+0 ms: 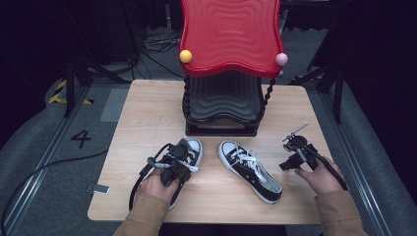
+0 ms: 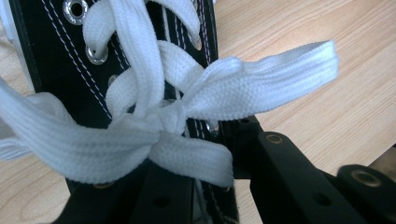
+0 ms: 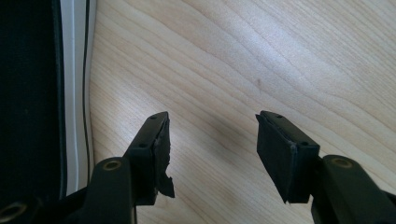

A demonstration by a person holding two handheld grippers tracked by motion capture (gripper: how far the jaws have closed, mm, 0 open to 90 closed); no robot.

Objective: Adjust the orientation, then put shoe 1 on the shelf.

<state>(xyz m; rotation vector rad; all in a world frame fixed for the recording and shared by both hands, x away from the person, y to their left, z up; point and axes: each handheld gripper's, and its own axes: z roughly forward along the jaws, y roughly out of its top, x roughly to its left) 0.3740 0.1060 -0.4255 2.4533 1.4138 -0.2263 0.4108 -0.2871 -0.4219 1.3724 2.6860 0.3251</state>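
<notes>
Two black canvas sneakers with white laces lie on the wooden table. Over the left sneaker hovers my left gripper. In the left gripper view its tied bow is very close. My left gripper has its jaws apart beneath the bow, with a lace end draped over one. The right sneaker lies toe toward the rack, its laces loose. To its right my right gripper is held open. The right gripper view has my right gripper holding nothing above bare wood, beside the sneaker's white sole edge.
A shoe rack with a red wavy top and a black lower shelf stands at the table's far middle. Cables lie on the floor behind it. A small flat device lies on the floor by the table's left front corner.
</notes>
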